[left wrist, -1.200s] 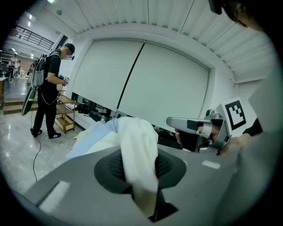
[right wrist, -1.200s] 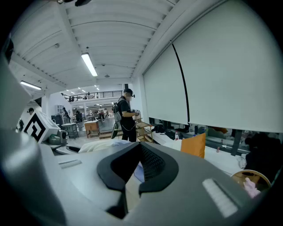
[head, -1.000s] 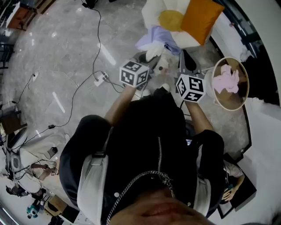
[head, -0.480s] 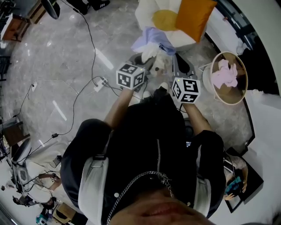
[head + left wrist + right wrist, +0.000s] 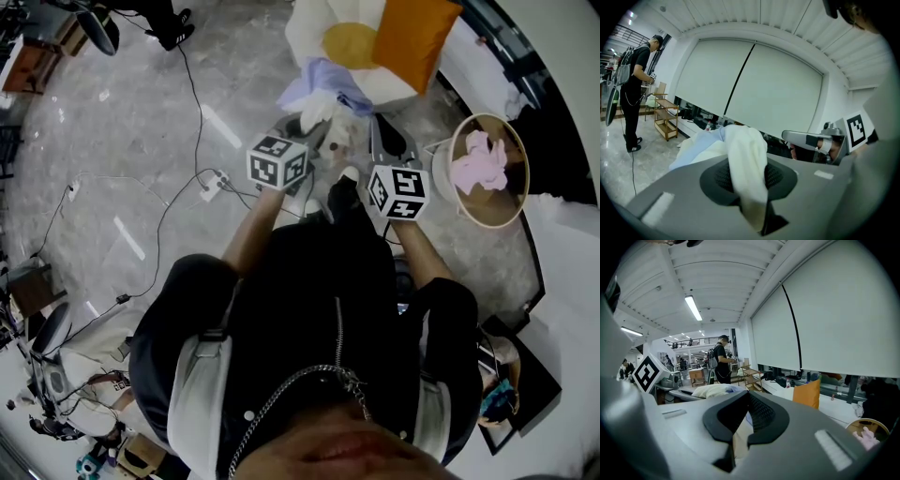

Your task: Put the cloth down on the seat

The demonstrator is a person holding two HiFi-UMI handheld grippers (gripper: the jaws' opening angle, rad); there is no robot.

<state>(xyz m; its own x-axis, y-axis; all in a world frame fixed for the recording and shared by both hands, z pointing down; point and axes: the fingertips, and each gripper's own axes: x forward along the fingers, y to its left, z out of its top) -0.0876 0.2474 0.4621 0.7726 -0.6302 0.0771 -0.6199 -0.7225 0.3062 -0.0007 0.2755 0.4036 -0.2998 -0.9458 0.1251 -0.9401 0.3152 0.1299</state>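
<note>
From the head view the pale cloth [image 5: 319,105] bunches at upper centre just ahead of the left gripper [image 5: 302,129] and right gripper [image 5: 386,141], both forearms stretched toward the flower-shaped seat [image 5: 314,26]. In the left gripper view the jaws are clamped on its cream fold [image 5: 746,154], and in the right gripper view those jaws pinch it [image 5: 712,391] too.

Round basket [image 5: 487,206] holds seemingly pink fabric [image 5: 480,161]; cables [image 5: 193,98] cross the floor [image 5: 112,122].
</note>
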